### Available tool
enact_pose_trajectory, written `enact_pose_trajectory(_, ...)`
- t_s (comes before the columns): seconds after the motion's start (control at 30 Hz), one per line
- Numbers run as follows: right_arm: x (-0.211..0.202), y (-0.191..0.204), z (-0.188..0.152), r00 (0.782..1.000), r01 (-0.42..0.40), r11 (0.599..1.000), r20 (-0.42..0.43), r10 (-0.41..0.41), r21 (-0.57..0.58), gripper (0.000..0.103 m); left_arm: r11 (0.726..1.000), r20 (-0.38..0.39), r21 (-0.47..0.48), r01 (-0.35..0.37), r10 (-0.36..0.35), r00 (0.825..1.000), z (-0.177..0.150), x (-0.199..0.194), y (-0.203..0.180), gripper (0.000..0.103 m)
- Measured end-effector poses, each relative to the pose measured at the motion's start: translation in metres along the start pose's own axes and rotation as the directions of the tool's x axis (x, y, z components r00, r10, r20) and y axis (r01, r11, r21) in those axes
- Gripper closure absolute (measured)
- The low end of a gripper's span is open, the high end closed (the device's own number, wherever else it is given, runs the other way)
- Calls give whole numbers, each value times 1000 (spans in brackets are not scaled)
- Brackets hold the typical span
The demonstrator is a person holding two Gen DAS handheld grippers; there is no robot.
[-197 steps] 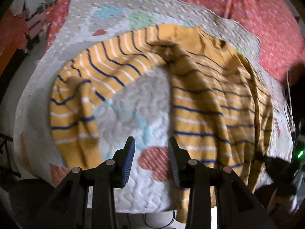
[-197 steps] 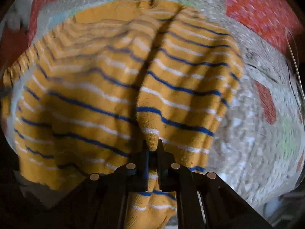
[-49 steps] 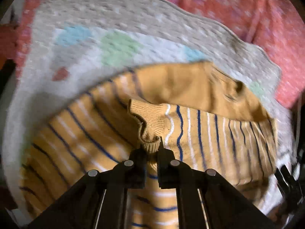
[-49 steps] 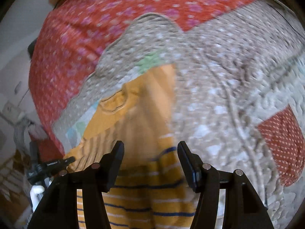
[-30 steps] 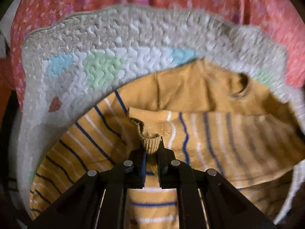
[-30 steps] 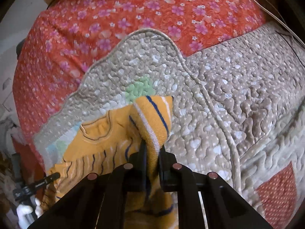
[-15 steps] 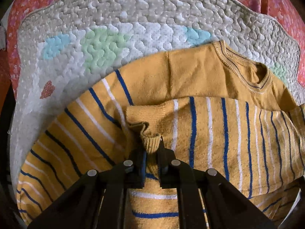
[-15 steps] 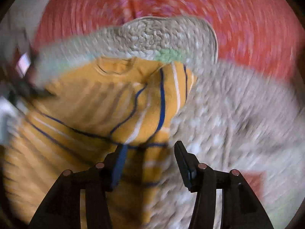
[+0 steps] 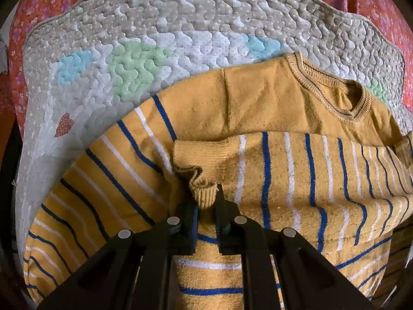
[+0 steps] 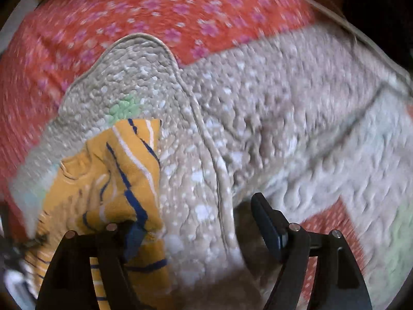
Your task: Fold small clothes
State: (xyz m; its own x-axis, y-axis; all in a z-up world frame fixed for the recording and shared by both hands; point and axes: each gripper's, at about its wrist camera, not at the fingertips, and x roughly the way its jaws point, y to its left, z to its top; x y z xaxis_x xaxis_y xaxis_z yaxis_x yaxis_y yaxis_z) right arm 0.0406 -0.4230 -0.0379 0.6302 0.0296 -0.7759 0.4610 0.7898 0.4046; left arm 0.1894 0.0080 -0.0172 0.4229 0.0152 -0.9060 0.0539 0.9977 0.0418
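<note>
A small mustard-yellow sweater [image 9: 258, 108] with blue and white stripes lies on a quilted mat [image 9: 155, 33]. Its left sleeve is folded across the chest, below the ribbed collar [image 9: 335, 87]. My left gripper [image 9: 205, 201] is shut on the sleeve's ribbed cuff [image 9: 204, 193], low over the sweater's body. In the right wrist view the sweater [image 10: 113, 175] lies at lower left. My right gripper [image 10: 196, 222] is open and empty over the mat [image 10: 258, 103], to the right of the sweater's folded edge.
The mat lies on a red floral bedspread [image 10: 155, 7], which also shows in the left wrist view [image 9: 38, 5]. A thin cable [image 10: 335, 18] runs along the far right of the bed. The mat has pastel patches and a red patch [image 10: 327, 222] near my right gripper.
My right gripper has let go of the striped sleeve, opened wide and moved off to the right of the sweater. My left gripper has stayed shut on the cuff, lowering it onto the sweater.
</note>
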Motion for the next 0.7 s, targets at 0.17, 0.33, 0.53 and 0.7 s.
enact_pose_trajectory(0.17, -17, 3, -10, 996, -12, 1000, -84, 10, -25, 22, 1000, 1, 21, 5, -5, 1000, -3, -10, -5, 84)
enact_pose_trajectory(0.33, -62, -16, -24, 992, 124, 992, 2, -124, 24, 22, 999, -1, 26, 38, -38, 999, -9, -35, 19, 66)
enact_pose_trajectory(0.53, -83, 44, -4, 989, -45, 995, 137, 56, -84, 31, 991, 65, -79, 112, -107, 992, -53, -86, 69, 65)
enact_pose_trajectory(0.7, -7, 95, -6, 989, -125, 972, -102, 106, -197, 33, 966, 121, -236, 104, -77, 990, -91, -109, 130, 61)
